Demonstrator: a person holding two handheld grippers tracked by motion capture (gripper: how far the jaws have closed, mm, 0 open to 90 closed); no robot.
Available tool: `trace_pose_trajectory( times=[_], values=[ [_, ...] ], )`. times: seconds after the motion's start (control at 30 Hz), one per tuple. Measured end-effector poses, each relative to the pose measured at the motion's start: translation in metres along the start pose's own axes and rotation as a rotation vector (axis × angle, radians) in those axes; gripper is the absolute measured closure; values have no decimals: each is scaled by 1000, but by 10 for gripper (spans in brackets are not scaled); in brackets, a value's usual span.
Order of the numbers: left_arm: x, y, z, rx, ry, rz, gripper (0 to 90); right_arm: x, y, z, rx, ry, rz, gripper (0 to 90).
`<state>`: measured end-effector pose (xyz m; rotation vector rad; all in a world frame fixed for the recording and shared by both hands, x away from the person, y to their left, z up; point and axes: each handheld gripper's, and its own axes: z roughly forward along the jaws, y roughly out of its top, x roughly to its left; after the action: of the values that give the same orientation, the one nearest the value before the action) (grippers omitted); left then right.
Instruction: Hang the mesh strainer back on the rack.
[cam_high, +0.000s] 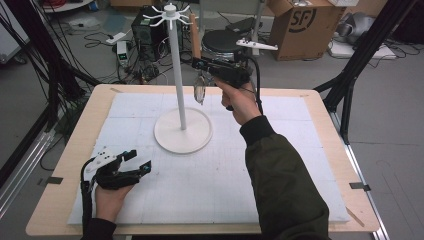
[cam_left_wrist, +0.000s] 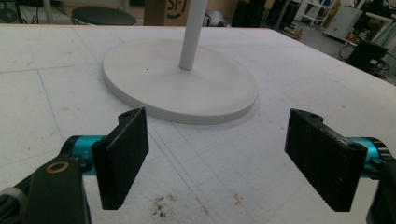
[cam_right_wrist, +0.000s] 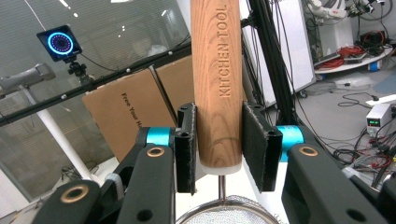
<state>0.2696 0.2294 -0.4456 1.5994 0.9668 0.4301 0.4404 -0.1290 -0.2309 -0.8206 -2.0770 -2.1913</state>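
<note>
Now we start wide: the surface (cam_high: 300, 165), padded white, fills the middle of the high view, and on it, centre frame, stands the white rack (cam_high: 183, 131), a round base with a tall pole rising to a crown of hooks (cam_high: 170, 14) at the top centre of the frame.

Up beside that crown we have the right gripper (cam_high: 196, 62), held high just right of the pole, and its fingers (cam_right_wrist: 186, 147) are clamped on the wooden handle (cam_right_wrist: 218, 84) of a small strainer (cam_high: 200, 89). In the right gripper view the handle sits squarely between the two pads, stamped "KITCHEN TOOL", its lower end just under them, a thin metal stem and the mesh rim (cam_right_wrist: 224, 210) at the bottom of that frame.

This is the relation that counts: the strainer's long axis runs nearly upright, handle end up, mesh bowl hanging below. In the high view the handle tip reaches about to the level of the hooks, just to their right. So the hooks lie up and to the left of the grip, close by, and we judge the coming move to be a short carry toward the pole to catch the handle end on a hook. Whether that end has a hanging hole, we cannot tell.

Lower left of the high view, the left gripper (cam_high: 135, 162) rests low on the surface with fingers (cam_left_wrist: 122, 156) wide apart and nothing between them, well away from the hooks. The right hand is clearly the nearer one.
</note>
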Motion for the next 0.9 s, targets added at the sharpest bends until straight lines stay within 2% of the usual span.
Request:
trace_pose_trajectory(
  times=[0.07, 0.17, 0.23, 0.5, 0.6, 0.9],
  values=[
    [0, 0, 0, 0, 1, 3, 221, -1, 0, -1, -7, -4, 4, 642],
    [0, 0, 0, -2, 2, 4, 221, -3, 1, -3, -34, -6, 22, 478],
    [0, 0, 1, -1, 0, 2, 221, -4, 2, -5, -32, -21, 27, 413],
    [-3, 1, 4, 2, -9, 10, 221, -5, -8, -20, 12, -70, 12, 338],
    [-5, 2, 5, 5, -13, 17, 220, -4, -13, -30, 25, -71, 2, 262],
    [-9, 3, 9, 3, -27, 30, 218, -1, -40, -60, 46, -101, 18, 248]
  ],
)
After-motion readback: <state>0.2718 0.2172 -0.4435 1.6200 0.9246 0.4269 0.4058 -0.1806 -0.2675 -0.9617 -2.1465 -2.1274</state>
